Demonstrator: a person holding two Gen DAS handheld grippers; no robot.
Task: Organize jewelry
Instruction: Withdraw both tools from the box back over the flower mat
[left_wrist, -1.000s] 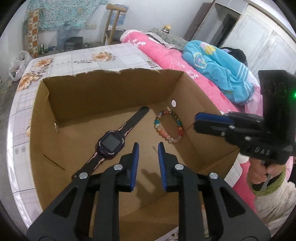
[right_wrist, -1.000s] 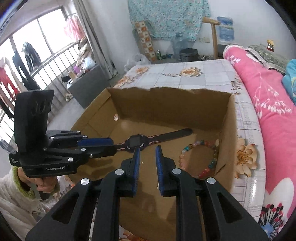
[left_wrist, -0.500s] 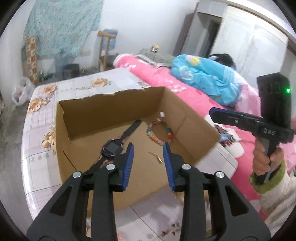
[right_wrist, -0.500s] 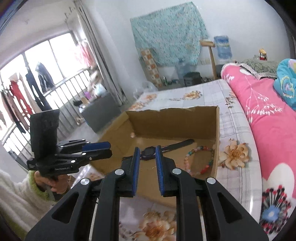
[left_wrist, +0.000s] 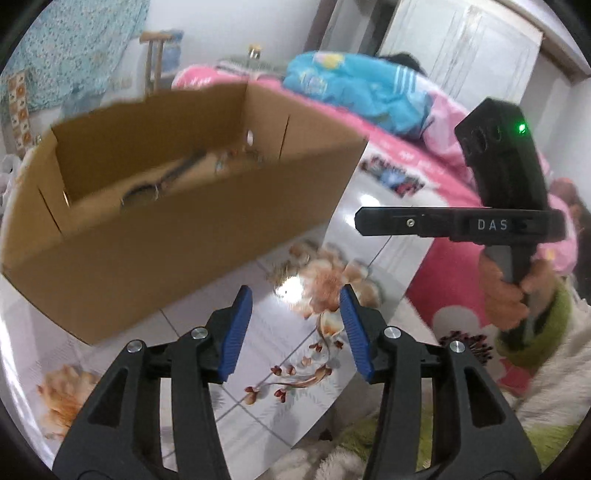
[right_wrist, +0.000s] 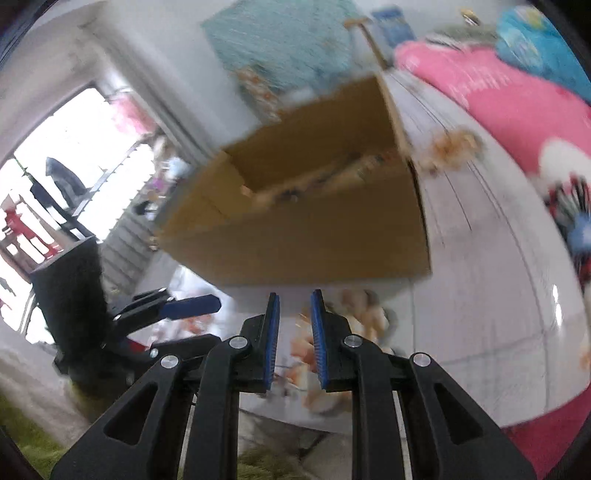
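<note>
An open cardboard box stands on the floral table. Inside it a dark watch and a bead bracelet lie blurred. The box also shows in the right wrist view, its contents smeared. My left gripper is open and empty, low near the table's front edge, back from the box. My right gripper holds nothing, its blue pads a narrow gap apart, also back from the box. In the left wrist view it is side-on, right of the box.
A pink bed with a blue blanket lies to the right of the table. A white wardrobe stands behind. A window and balcony railing are on the left. Green fleece lies below the table edge.
Both grippers have pulled back and down, out of the box to the table's front edge. The left gripper has opened wider. The right gripper's gap looks much the same.
</note>
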